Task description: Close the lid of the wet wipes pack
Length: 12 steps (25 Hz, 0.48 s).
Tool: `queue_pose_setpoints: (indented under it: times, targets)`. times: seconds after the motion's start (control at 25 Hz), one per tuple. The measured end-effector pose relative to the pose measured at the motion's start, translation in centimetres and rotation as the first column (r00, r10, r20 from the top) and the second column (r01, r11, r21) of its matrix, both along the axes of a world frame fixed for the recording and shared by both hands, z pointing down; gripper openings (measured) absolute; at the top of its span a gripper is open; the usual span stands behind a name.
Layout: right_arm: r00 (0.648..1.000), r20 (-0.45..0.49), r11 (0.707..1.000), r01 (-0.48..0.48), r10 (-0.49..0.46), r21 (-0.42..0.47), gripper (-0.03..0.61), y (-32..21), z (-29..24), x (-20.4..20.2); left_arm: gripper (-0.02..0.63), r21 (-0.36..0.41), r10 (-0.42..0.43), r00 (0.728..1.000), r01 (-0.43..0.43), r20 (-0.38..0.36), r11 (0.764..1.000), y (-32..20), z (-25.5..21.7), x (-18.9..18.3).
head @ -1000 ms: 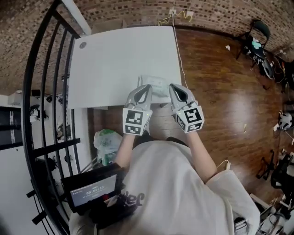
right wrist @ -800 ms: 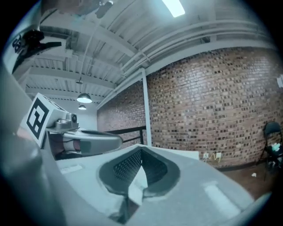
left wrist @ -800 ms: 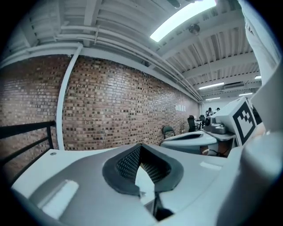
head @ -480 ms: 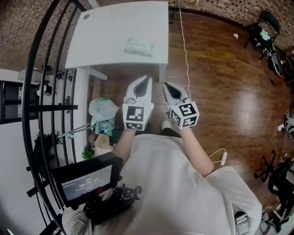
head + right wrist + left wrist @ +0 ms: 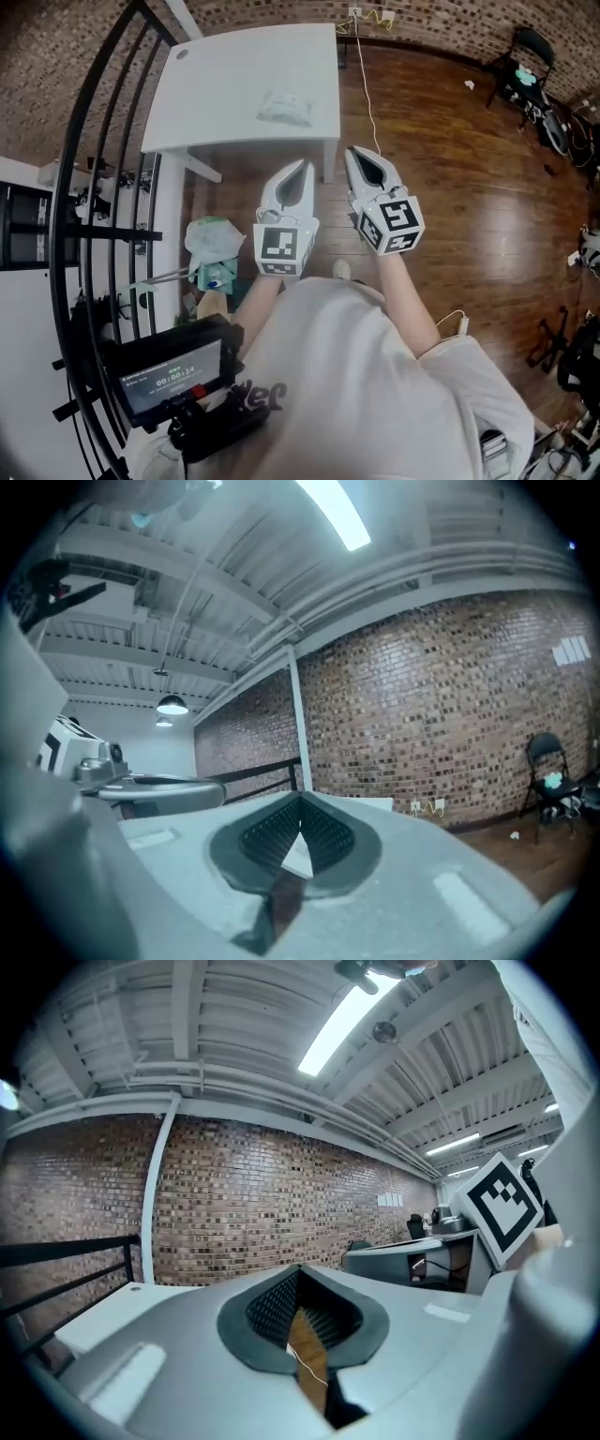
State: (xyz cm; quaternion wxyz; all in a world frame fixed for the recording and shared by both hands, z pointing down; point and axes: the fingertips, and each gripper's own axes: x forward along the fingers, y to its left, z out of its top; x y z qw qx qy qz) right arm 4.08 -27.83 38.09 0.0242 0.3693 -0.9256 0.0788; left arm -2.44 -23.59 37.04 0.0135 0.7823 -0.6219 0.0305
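While my left gripper (image 5: 305,166) and right gripper (image 5: 353,152) hang pinched together, empty, well short of the wet wipes pack (image 5: 284,108), I reckon closing's done.

A small screen (image 5: 174,377) at the lower left of the head view shows a timer that seems to read 00:00:14. The dark script (image 5: 261,397) on the person's shirt (image 5: 366,394) is partly hidden and cannot be read. The print on the wet wipes pack (image 5: 284,108), near the desk's (image 5: 220,84) front right corner, is too small to read.
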Motion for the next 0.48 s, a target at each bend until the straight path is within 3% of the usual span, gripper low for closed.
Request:
queue_pose_setpoints:
  times: [0.08,0.28,0.48]
  targets:
    - [0.999,-0.037,0.999,0.035,-0.034,0.039,-0.009,1.2,-0.2,-1.5,0.012,-0.012,-0.025,1.000,0.025,-0.016,1.000,0.6,0.6,-1.3]
    - [0.986,-0.094,0.990,0.137,-0.138,-0.010,-0.009,3.3,3.0,-5.0,0.012,-0.034,-0.088,0.996,0.087,-0.028,0.996,1.3,2.4,-3.3]
    - [0.973,-0.119,0.979,0.202,-0.196,0.032,-0.009,3.3,2.3,-6.4,0.012,-0.026,-0.146,0.989,0.145,-0.037,0.989,1.2,2.4,-5.1]
